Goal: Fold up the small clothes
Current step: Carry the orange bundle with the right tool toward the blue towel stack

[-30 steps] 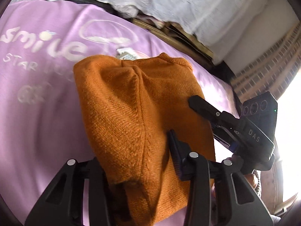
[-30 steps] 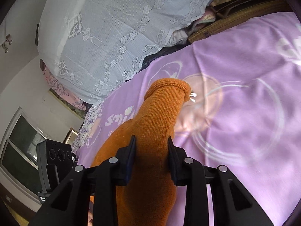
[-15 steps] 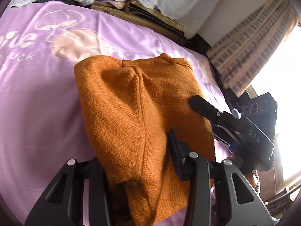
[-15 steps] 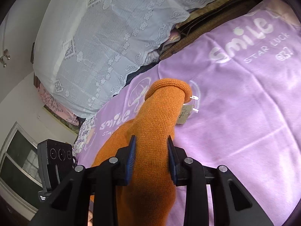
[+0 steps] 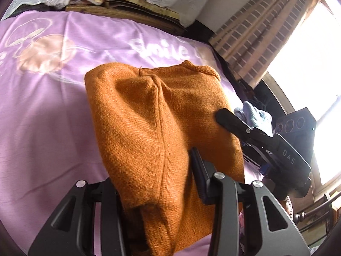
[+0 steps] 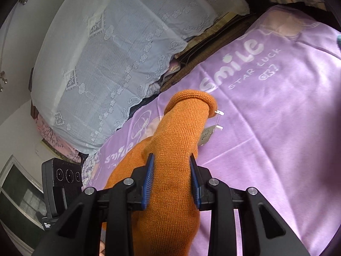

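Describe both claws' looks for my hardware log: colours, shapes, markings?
Both are matte black plastic with triangular cut-out arms and silver screws. The right claw has blue ribbed pads; the left claw has dark pads. The right unit's body reads "DAS" and carries a black box with three round lenses.

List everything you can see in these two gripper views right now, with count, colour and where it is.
Knitted garment: one, orange, bunched, held above the bedsheet between both grippers.
Tag: one, pale, hanging beside the garment's rolled end.
Bedsheet: one, lilac with white "smile" lettering, spread under the garment.
Lace cover: one, white, draped over a bulky pile at the far edge of the bedsheet.
Curtain: one, brown and cream check, beside the bright window.
Blue cloth: one, light blue, crumpled near the bedsheet's edge by the window.
Left gripper: one, black, shut on the garment.
Right gripper: one, black with blue pads, shut on the garment.
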Demonstrator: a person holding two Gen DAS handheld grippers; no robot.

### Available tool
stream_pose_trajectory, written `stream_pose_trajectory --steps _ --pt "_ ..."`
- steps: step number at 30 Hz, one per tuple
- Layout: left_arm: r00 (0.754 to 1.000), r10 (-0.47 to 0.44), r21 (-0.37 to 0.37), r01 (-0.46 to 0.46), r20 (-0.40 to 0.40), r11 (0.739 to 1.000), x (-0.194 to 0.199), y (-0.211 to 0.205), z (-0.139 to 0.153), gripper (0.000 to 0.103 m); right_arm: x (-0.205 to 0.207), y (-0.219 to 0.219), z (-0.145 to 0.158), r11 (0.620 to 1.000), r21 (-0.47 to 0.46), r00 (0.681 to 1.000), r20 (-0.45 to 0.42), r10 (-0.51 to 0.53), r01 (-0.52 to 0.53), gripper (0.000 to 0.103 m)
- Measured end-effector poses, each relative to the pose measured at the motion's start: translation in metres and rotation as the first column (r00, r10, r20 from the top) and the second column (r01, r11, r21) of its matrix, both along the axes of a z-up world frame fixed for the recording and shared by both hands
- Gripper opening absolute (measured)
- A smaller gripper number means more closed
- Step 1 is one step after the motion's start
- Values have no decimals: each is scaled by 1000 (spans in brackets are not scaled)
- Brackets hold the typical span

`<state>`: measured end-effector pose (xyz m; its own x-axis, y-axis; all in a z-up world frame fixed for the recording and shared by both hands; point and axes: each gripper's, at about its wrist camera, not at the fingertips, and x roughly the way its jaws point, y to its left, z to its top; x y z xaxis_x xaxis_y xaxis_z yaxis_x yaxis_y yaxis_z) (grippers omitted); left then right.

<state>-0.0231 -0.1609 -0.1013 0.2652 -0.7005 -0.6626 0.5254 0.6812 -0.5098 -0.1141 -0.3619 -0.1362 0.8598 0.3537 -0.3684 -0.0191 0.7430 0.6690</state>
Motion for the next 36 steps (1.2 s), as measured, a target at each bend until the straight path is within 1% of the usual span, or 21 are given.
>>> stream_pose_trajectory --steps 9,19,25,32,36 --pt "994 -102 -12 102 33 995 -17 -46 17 39 -45 -37 16 994 -16 993 50 -103 104 31" --pt "974 -206 -5 208 92 978 -31 -101 46 39 -82 -74 39 978 -20 972 115 -206 210 31" --pt "956 -264 6 265 130 964 -38 -138 64 39 -102 -101 53 960 -22 949 154 -274 281 31" --pt "928 -337 -1 341 158 940 -48 -184 83 39 -129 -136 69 929 -21 912 197 -359 370 31" --pt "912 -376 -2 382 162 924 -55 -212 90 39 -144 -157 73 908 -19 889 217 -404 418 31"
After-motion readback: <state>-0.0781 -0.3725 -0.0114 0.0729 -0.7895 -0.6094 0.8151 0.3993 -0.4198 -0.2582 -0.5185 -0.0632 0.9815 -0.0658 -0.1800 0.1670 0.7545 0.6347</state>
